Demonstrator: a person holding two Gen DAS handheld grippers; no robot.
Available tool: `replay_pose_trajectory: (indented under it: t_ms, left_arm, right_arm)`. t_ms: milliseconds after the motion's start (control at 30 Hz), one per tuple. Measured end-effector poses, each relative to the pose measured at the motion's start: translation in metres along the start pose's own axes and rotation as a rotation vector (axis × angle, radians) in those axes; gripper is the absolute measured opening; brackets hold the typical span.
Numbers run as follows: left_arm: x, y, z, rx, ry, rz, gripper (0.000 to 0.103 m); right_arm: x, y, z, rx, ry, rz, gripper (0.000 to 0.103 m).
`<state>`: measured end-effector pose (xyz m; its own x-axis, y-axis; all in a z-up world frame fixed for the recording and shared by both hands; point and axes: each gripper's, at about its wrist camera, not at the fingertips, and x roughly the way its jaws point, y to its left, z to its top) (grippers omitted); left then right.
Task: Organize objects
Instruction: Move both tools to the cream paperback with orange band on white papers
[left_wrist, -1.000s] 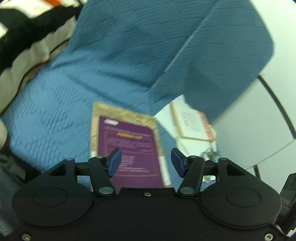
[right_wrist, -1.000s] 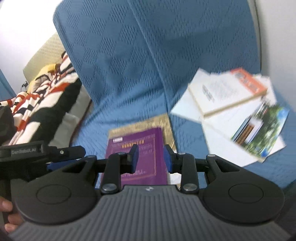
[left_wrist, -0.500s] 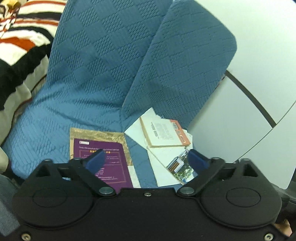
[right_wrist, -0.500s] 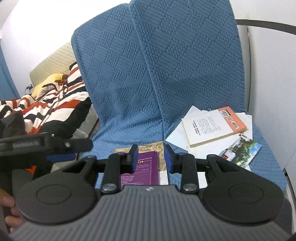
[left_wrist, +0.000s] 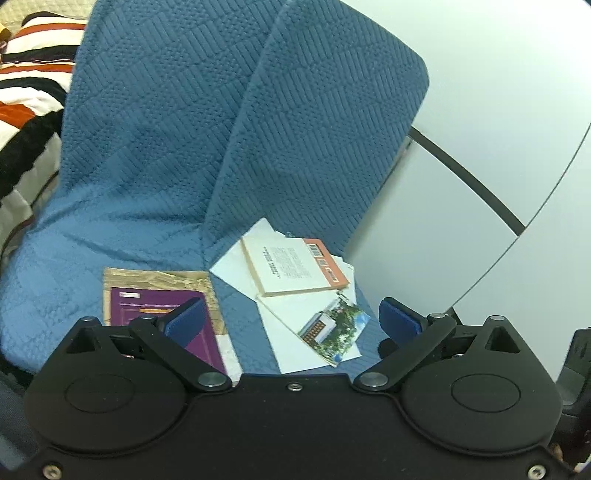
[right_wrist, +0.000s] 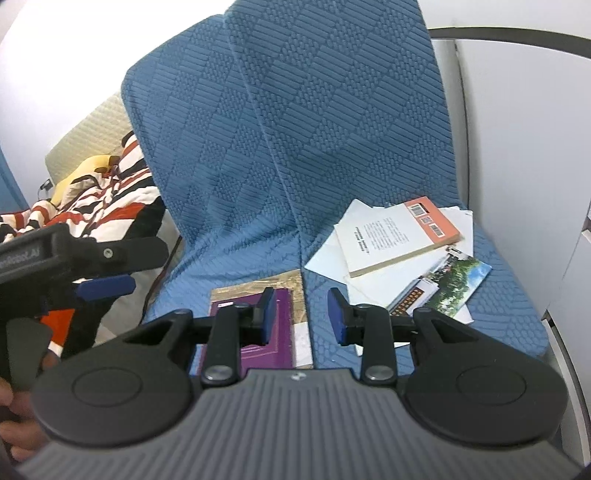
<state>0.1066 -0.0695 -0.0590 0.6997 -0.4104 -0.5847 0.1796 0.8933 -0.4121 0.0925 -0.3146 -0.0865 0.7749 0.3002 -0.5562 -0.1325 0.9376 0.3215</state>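
Blue seat has 2 book piles; left gripper wide open, right gripper partly open, both empty.

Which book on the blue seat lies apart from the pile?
The purple book, alone on the left cushion. The orange-backed book and the photo-cover booklet overlap on loose white sheets at right.

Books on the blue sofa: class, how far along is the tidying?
Done: the purple book lies flat on a tan book on the sofa cover. In hand: nothing; the left gripper is open and empty, and the right gripper grips nothing. Left: the orange-edged book, loose white sheets and photo booklet lie askew in a heap.
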Motion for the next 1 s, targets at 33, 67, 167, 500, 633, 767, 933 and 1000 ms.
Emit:
replay_pose_trajectory:
  t_ms: [33, 67, 167, 500, 633, 767, 933, 1000]
  left_arm:
    - [0.003, -0.001, 0.000, 0.002, -0.001, -0.001, 0.100]
    - [0.006, -0.002, -0.001, 0.004, -0.005, -0.001, 0.100]
    - [0.019, -0.004, -0.001, -0.013, 0.012, 0.011, 0.099]
    - [0.062, -0.008, -0.003, -0.015, 0.051, 0.052, 0.094]
    - [0.082, -0.015, -0.005, 0.011, 0.065, 0.060, 0.093]
    - [0.099, -0.019, -0.004, 0.016, 0.072, 0.062, 0.093]
    - [0.122, -0.022, -0.004, 0.025, 0.087, 0.076, 0.094]
    - [0.131, -0.022, -0.005, 0.030, 0.098, 0.090, 0.095]
  right_arm:
    - [0.002, -0.003, -0.001, 0.002, -0.001, -0.001, 0.035]
    - [0.005, -0.006, -0.002, 0.004, -0.002, -0.003, 0.035]
    - [0.013, -0.016, -0.005, 0.016, 0.003, -0.030, 0.035]
    - [0.036, -0.057, -0.016, 0.065, 0.004, -0.092, 0.035]
    - [0.046, -0.074, -0.017, 0.092, 0.001, -0.117, 0.038]
    - [0.059, -0.088, -0.018, 0.127, -0.026, -0.134, 0.049]
    - [0.077, -0.102, -0.017, 0.176, -0.042, -0.150, 0.052]
    - [0.082, -0.106, -0.015, 0.202, -0.052, -0.144, 0.056]
